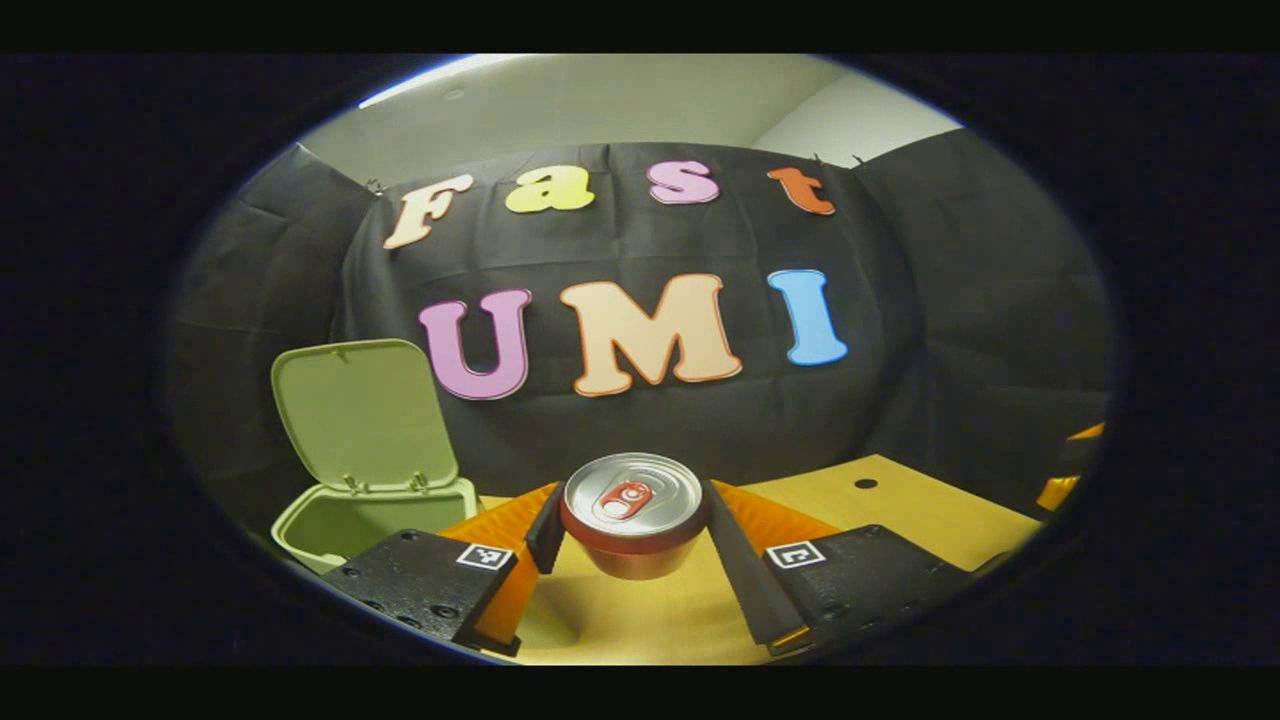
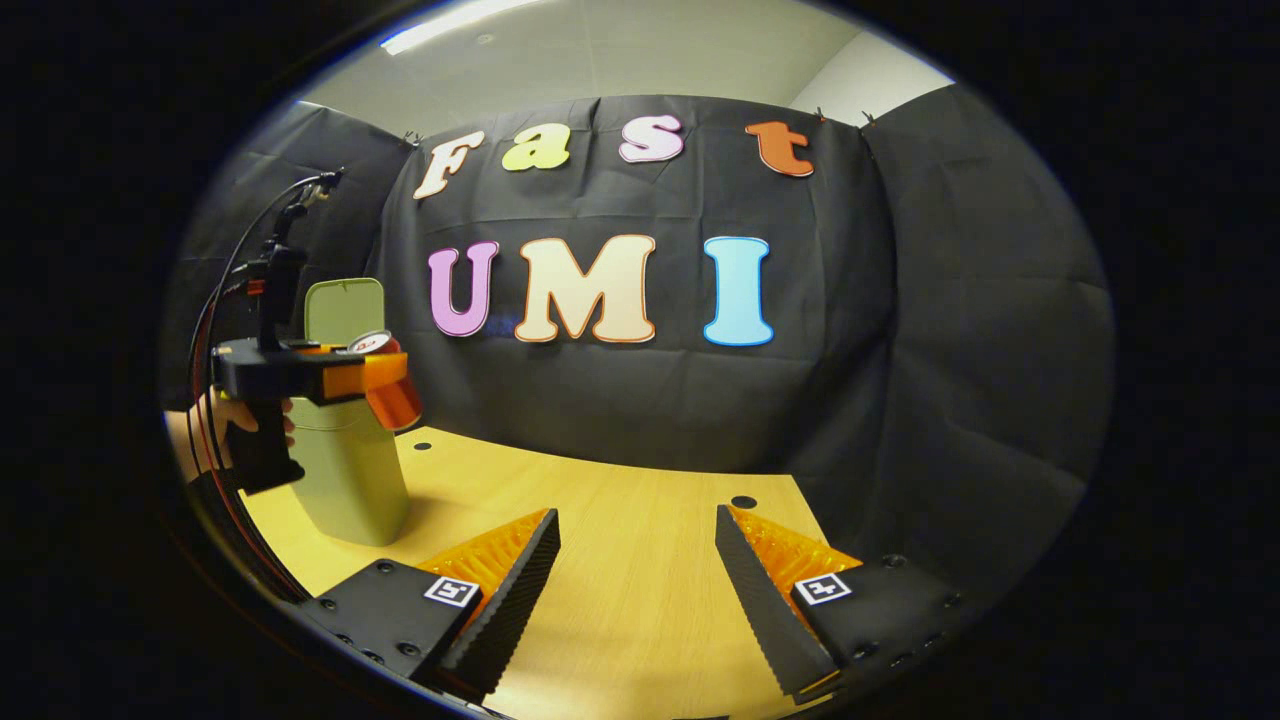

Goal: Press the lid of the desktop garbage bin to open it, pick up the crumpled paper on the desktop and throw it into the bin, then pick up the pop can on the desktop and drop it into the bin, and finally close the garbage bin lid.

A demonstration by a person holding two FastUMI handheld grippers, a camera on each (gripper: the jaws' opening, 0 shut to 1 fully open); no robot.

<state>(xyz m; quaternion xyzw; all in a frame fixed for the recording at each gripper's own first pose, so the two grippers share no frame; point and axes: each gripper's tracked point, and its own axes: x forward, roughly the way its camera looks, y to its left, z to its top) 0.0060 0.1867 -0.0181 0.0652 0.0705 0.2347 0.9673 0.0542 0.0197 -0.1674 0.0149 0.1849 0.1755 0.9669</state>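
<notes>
A red pop can with a silver top hangs upright above the wooden desktop, and my left gripper is shut on its sides. The green garbage bin stands low to the left with its lid raised. In the right gripper view, the same can is held level with the rim of the bin, just to its right, by the left gripper in a person's hand. My right gripper stands open over bare desktop, holding nothing. The inside of the bin is hidden.
The wooden desktop has small dark holes, one near the back edge. Black cloth walls close the booth behind and to the right. Cables rise from the left gripper's handle.
</notes>
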